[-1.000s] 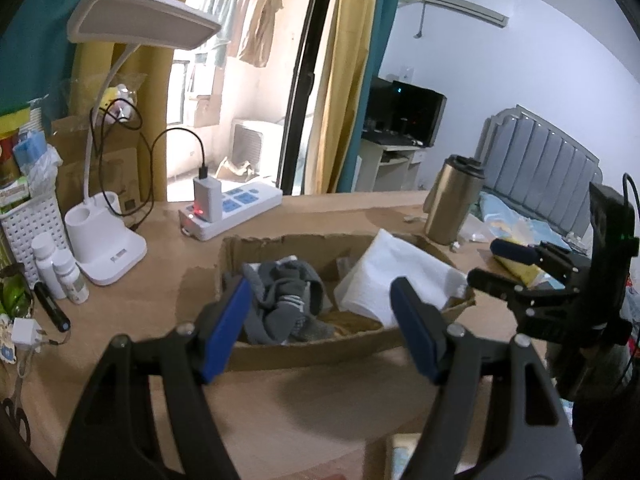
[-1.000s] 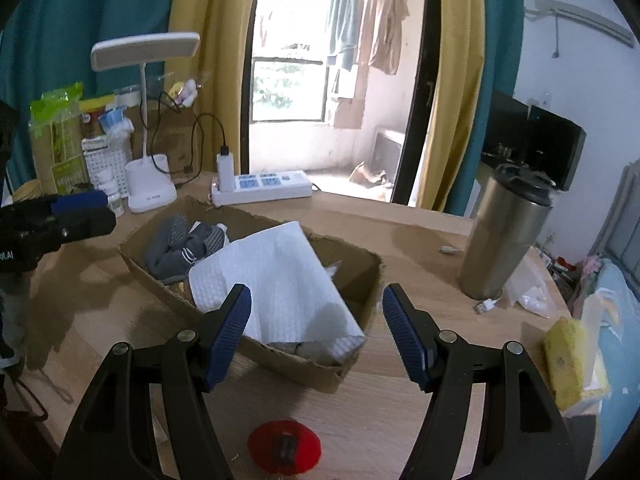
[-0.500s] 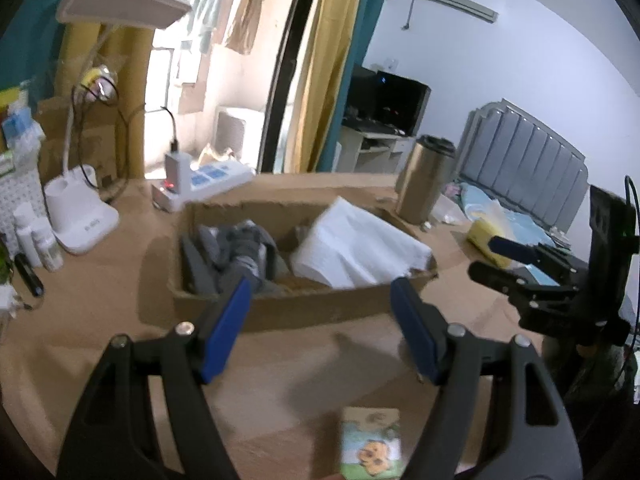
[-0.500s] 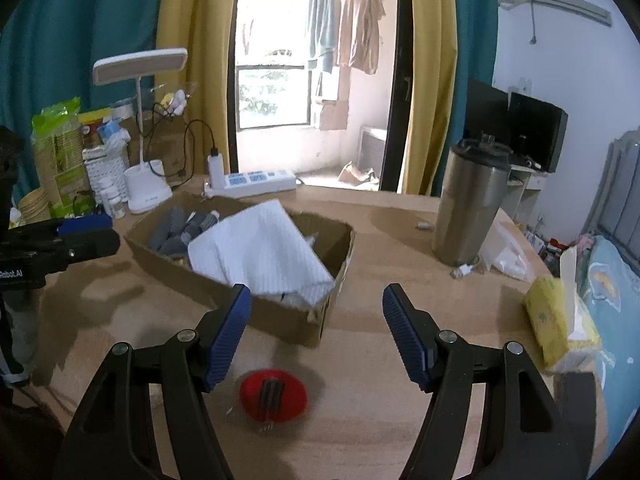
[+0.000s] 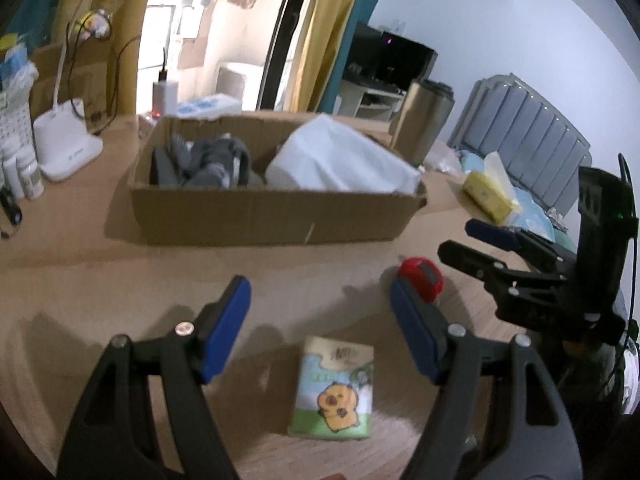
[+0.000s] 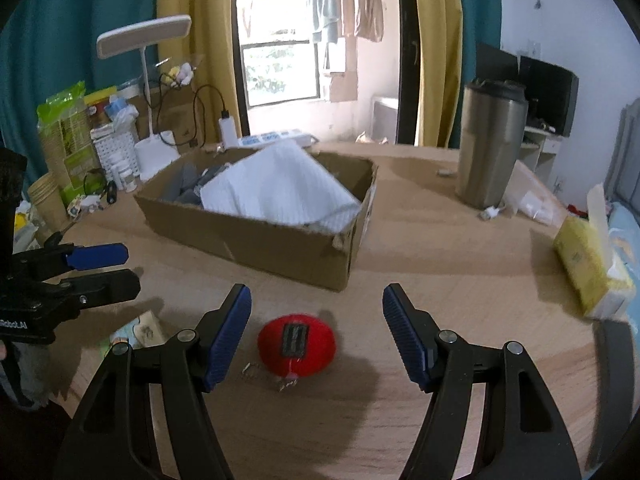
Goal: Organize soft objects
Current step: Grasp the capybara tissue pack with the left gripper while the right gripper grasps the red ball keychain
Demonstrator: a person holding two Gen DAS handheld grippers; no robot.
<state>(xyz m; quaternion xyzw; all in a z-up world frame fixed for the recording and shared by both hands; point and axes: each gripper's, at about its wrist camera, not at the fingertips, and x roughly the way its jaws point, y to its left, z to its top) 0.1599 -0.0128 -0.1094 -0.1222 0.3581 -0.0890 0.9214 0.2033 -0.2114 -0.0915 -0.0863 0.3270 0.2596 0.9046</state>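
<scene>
A cardboard box (image 5: 276, 216) (image 6: 280, 240) on the wooden table holds grey socks (image 5: 212, 164) and a white cloth (image 5: 340, 164) (image 6: 276, 188). My left gripper (image 5: 320, 328) is open and empty, above a green tissue pack with a cartoon animal (image 5: 334, 388). My right gripper (image 6: 316, 336) is open and empty, just above a red round soft object with a black label (image 6: 298, 344), which also shows in the left wrist view (image 5: 420, 278). The tissue pack's corner shows in the right wrist view (image 6: 138, 330).
A steel tumbler (image 6: 490, 144) stands right of the box. A yellow tissue pack (image 6: 588, 272) lies at the far right. A white desk lamp (image 6: 154, 136), a power strip (image 6: 272, 138), bottles and snack bags (image 6: 64, 128) crowd the far left.
Both grippers have pulled back from the box toward the table's near edge. The tissue pack and the red object have come into view beneath them. Both grippers stay open.
</scene>
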